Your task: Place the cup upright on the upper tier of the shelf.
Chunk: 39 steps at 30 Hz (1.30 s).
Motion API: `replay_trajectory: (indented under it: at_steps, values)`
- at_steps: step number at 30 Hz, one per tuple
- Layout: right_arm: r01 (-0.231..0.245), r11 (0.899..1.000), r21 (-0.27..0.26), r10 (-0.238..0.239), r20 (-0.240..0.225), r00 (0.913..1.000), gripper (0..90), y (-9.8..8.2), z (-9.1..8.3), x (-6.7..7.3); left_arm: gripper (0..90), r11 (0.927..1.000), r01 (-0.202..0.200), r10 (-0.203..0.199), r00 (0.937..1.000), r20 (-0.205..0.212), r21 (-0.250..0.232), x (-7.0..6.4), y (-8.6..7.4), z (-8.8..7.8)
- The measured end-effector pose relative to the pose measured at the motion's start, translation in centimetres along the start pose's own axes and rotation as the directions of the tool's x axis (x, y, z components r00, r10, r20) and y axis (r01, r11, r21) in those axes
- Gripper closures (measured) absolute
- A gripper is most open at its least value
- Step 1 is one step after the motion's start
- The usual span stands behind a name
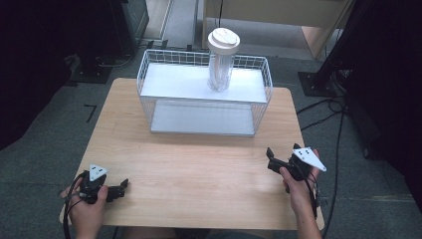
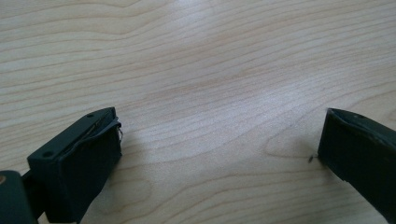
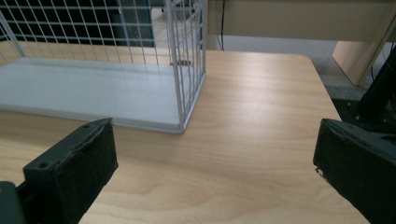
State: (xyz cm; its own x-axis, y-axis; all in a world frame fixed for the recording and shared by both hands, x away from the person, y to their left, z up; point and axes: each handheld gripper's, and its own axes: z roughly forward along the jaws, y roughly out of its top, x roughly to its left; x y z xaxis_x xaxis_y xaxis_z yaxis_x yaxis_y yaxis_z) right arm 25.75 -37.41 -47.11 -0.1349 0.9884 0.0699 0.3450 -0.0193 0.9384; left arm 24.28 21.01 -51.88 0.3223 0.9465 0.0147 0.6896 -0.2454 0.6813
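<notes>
The tall clear cup with a white lid (image 1: 222,59), upright on the top shelf of the white wire rack (image 1: 149,79) at 12 o'clock, looks top-heavy; I judge a careless reach could tip it. At 7 o'clock the left gripper (image 1: 123,186) rests low, jaws spread, empty. At 4 o'clock the right gripper (image 1: 271,159) faces the rack, released, empty.

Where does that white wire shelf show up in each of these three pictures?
High view: the wire shelf stands at the table's far middle.
Left gripper view: not in it; bare tabletop between the jaws.
Right gripper view: its corner is upper left.
Shared landmark: the wood tabletop.
</notes>
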Motion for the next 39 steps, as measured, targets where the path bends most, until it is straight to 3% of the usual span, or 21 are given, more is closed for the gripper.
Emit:
replay_trajectory:
  at_steps: [13, 28, 35, 38, 39]
  values:
    - [0.003, 0.996, 0.092, -0.008, 0.054, 0.9985, 0.0, -3.2, -1.3, -2.0, 0.0, 1.0, 0.001, -0.001, 1.0, 0.0, 0.0, 0.0, 0.0, 0.0]
    - [-0.012, 0.979, 0.205, -0.013, 0.122, 0.9924, 0.0, -6.1, -3.3, -4.3, 0.0, 1.0, 0.001, -0.001, 1.0, 0.0, 0.0, 0.0, 0.0, 0.0]
    - [0.004, 0.952, 0.306, -0.049, 0.142, 0.9886, 0.0, -6.4, -3.7, -4.9, 0.0, 1.0, 0.001, -0.001, 1.0, 0.0, 0.0, 0.0, 0.0, 0.0]
    - [0.013, 0.938, 0.347, -0.067, 0.142, 0.9876, 0.0, -6.6, -3.8, -5.0, 0.0, 1.0, 0.001, -0.001, 1.0, 0.0, 0.0, 0.0, 0.0, 0.0]
    - [0.02, 0.928, 0.373, -0.076, 0.137, 0.9876, 0.0, -6.7, -3.8, -5.0, 0.0, 1.0, 0.001, -0.001, 1.0, 0.0, 0.0, 0.0, 0.0, 0.0]
